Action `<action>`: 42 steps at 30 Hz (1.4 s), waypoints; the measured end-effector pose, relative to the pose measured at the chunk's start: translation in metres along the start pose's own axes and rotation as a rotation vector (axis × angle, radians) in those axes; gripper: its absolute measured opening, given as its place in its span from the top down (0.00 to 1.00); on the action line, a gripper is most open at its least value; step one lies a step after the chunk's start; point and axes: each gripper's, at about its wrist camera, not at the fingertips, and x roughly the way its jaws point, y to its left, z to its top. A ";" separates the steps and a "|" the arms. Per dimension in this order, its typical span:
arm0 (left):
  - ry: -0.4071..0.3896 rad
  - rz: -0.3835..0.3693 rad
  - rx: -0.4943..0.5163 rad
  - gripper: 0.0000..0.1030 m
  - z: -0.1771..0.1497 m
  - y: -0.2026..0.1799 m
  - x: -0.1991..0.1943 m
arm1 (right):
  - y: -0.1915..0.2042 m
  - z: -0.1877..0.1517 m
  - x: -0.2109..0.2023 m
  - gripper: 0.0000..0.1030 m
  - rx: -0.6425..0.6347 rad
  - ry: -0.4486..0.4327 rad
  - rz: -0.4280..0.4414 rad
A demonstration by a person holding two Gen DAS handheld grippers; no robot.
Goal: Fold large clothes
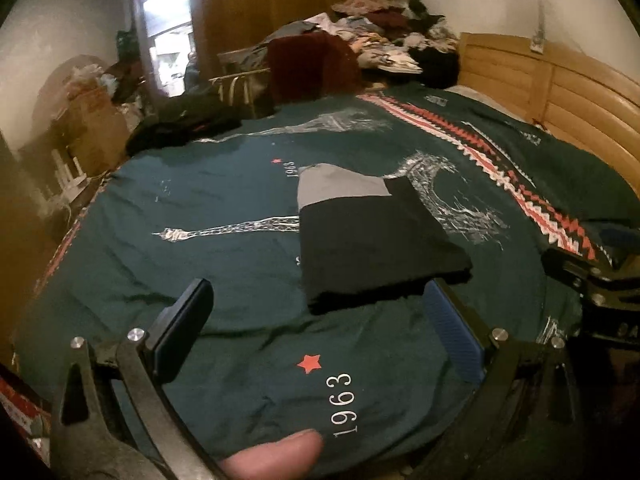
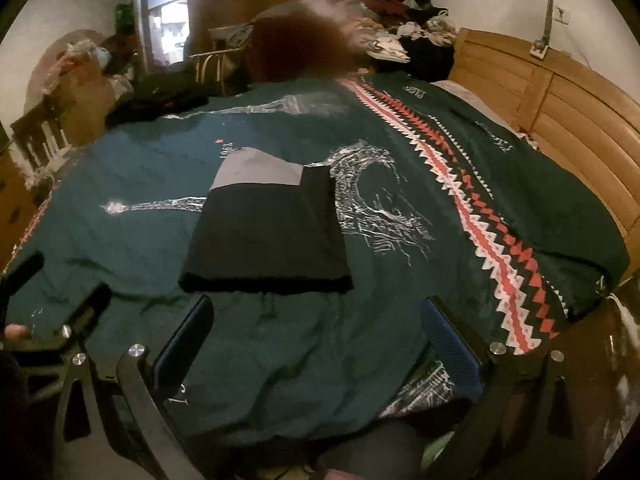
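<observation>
A folded black and grey garment [image 1: 372, 236] lies flat as a neat rectangle on the dark green bedspread [image 1: 200, 280]. It also shows in the right wrist view [image 2: 268, 232]. My left gripper [image 1: 320, 320] is open and empty, held just short of the garment's near edge. My right gripper [image 2: 320, 332] is open and empty, a little back from the near edge. The right gripper's body shows at the right edge of the left wrist view [image 1: 592, 292].
A big heap of unfolded clothes [image 1: 392, 36] sits at the far end of the bed. A dark pile [image 1: 188, 120] lies at the far left corner. A wooden headboard [image 1: 560, 92] runs along the right. Clutter and a chair [image 1: 236, 84] stand beyond the bed.
</observation>
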 end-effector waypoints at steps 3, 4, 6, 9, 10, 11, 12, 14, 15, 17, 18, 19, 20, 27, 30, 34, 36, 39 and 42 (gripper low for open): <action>-0.005 -0.003 -0.005 0.00 0.002 -0.001 -0.004 | -0.003 0.003 -0.010 0.00 -0.008 -0.052 -0.050; -0.013 0.002 -0.009 0.00 0.003 -0.001 -0.005 | -0.005 0.006 -0.016 0.00 -0.009 -0.081 -0.072; -0.098 0.065 -0.027 0.00 0.007 0.001 -0.017 | -0.006 0.010 -0.035 0.00 -0.011 -0.168 -0.123; -0.332 0.210 -0.051 0.00 0.007 0.003 -0.052 | -0.004 0.012 -0.073 0.00 -0.019 -0.349 -0.217; -0.380 0.228 -0.064 0.00 0.007 0.004 -0.059 | -0.004 0.011 -0.082 0.00 -0.018 -0.403 -0.231; -0.395 0.219 -0.077 0.00 0.008 0.007 -0.062 | -0.004 0.011 -0.092 0.00 -0.017 -0.458 -0.239; -0.383 0.187 -0.085 0.00 0.009 0.009 -0.061 | -0.004 0.011 -0.098 0.00 -0.018 -0.484 -0.241; -0.298 0.139 -0.085 0.00 0.013 0.011 -0.049 | -0.004 0.015 -0.098 0.00 -0.026 -0.466 -0.213; -0.269 0.134 -0.082 0.00 0.014 0.011 -0.045 | -0.003 0.017 -0.096 0.00 -0.029 -0.449 -0.199; -0.267 0.138 -0.092 0.00 0.013 0.014 -0.044 | 0.000 0.017 -0.091 0.00 -0.032 -0.422 -0.187; -0.278 0.144 -0.093 0.00 0.013 0.014 -0.045 | 0.000 0.017 -0.091 0.00 -0.034 -0.423 -0.191; -0.285 0.152 -0.092 0.00 0.011 0.013 -0.047 | 0.002 0.017 -0.091 0.00 -0.038 -0.426 -0.199; -0.294 0.159 -0.093 0.00 0.011 0.014 -0.049 | 0.004 0.016 -0.092 0.00 -0.041 -0.433 -0.205; -0.255 0.150 -0.087 0.00 0.014 0.012 -0.040 | 0.003 0.015 -0.080 0.00 -0.029 -0.362 -0.156; -0.233 0.138 -0.079 0.00 0.017 0.007 -0.038 | 0.004 0.016 -0.074 0.00 -0.019 -0.332 -0.127; -0.189 0.124 -0.069 0.00 0.020 0.004 -0.034 | -0.001 0.022 -0.065 0.00 -0.006 -0.285 -0.113; -0.153 0.141 -0.048 0.00 0.018 0.000 -0.027 | -0.002 0.022 -0.060 0.00 -0.012 -0.257 -0.110; -0.091 0.136 -0.048 0.00 0.015 0.001 -0.017 | 0.001 0.018 -0.049 0.00 -0.031 -0.197 -0.115; -0.050 0.149 -0.030 0.00 0.011 -0.002 -0.012 | 0.001 0.012 -0.038 0.00 -0.032 -0.149 -0.103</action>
